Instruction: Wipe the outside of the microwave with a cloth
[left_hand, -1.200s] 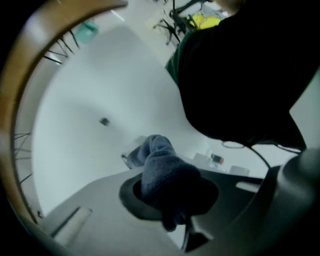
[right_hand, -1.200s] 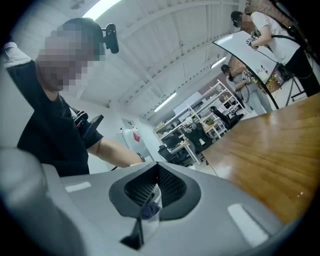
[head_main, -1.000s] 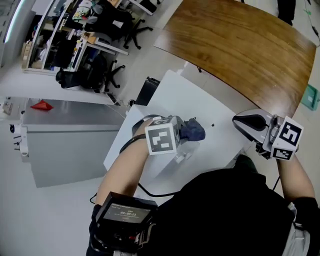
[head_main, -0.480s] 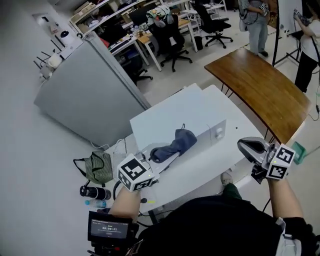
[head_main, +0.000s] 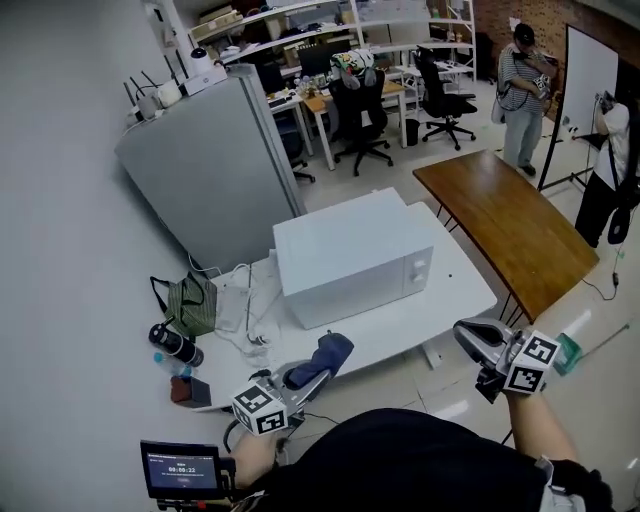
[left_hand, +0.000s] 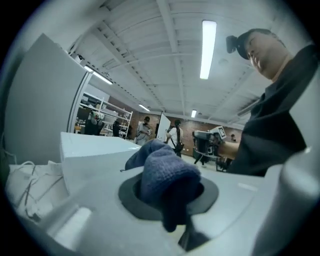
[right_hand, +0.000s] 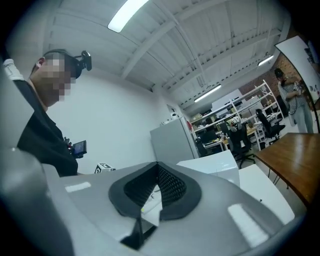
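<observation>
The white microwave stands on a white table, its door and knobs facing the near right. My left gripper is low at the table's near edge, shut on a dark blue cloth that bunches up out of the jaws, apart from the microwave. In the left gripper view the cloth fills the jaws, and the microwave lies beyond at the left. My right gripper is held off the table's right corner, shut with nothing in it. The right gripper view shows the microwave ahead.
A tall grey cabinet stands behind the table. White cables, a green bag and a black bottle lie at the table's left end. A wooden table is to the right, with people and office chairs farther back.
The head view has lifted and drawn back from the microwave. My left gripper has carried the cloth off the microwave's top, down to the table's near edge. The right gripper stays shut at the right.
</observation>
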